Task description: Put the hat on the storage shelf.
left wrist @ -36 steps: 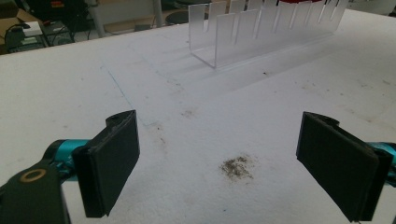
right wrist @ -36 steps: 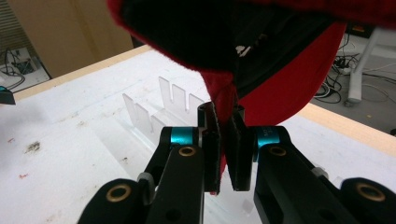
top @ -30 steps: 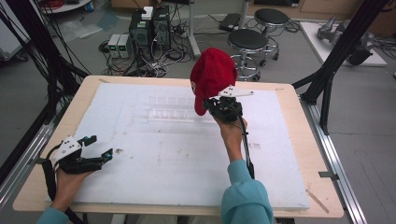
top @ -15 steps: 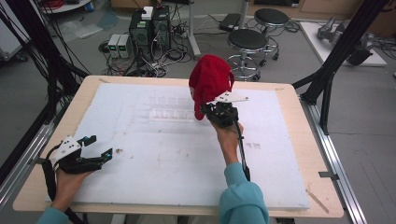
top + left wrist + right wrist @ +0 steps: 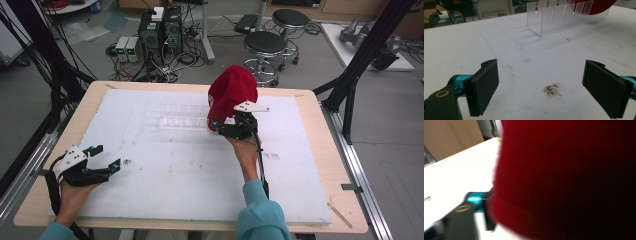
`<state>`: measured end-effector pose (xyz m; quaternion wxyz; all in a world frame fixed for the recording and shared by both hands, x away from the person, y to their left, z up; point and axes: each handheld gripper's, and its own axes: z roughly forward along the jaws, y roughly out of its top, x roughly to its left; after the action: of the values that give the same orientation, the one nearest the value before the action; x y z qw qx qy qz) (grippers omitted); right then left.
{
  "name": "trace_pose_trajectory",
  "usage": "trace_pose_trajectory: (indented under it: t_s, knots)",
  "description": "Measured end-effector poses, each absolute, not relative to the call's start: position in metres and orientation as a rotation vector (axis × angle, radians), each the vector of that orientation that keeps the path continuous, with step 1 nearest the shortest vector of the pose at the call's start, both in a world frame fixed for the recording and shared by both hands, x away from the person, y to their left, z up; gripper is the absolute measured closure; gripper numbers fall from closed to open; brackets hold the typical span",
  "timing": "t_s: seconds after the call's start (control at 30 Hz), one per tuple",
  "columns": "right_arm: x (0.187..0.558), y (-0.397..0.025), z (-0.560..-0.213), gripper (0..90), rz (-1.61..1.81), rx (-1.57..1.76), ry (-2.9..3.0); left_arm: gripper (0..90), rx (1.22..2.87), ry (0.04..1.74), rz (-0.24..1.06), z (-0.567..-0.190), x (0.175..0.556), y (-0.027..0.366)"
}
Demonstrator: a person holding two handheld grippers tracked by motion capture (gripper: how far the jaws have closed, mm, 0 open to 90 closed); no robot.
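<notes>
Your right claw [image 5: 223,126] pinches the red cap [image 5: 231,95], left claw [image 5: 106,159] gapes empty; swing low and you'll topple the clear rack [image 5: 560,15].

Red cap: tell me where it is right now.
In the high view the red cap is held up off the white board at the right gripper, right of centre toward the far edge, just right of the clear slotted rack.

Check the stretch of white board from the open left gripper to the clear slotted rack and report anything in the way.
Nothing visible blocks it. Between the left gripper and the rack lies bare board with only flat dirt smudges. The red cap hangs at the rack's far end.
</notes>
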<state>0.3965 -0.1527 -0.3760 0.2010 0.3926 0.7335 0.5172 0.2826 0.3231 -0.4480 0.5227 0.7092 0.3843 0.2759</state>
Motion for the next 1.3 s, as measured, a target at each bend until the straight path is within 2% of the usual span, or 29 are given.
trace_pose_trajectory:
  t_s: [0.1,0.4,0.67,0.97,1.17,1.3]
  knots:
    - [0.392,-0.157,-0.373,12.3,1.456,1.102,2.042,14.1,1.700,0.919,0.661,-0.448,0.282,0.324]
    - [0.357,-0.179,-0.366,9.4,1.444,1.090,2.103,13.8,1.659,0.934,0.656,-0.448,0.281,0.327]
    - [0.310,-0.211,-0.363,9.4,1.470,0.995,1.998,13.7,1.652,0.954,0.685,-0.448,0.278,0.325]
    - [0.264,-0.255,-0.402,9.4,1.495,0.984,1.846,13.7,1.546,0.933,0.713,-0.449,0.265,0.330]
    - [0.253,-0.265,-0.424,9.4,1.539,1.014,1.785,13.6,1.535,0.922,0.730,-0.449,0.263,0.329]
    - [0.253,-0.263,-0.427,9.4,1.527,1.035,1.817,13.5,1.526,0.923,0.728,-0.450,0.263,0.329]
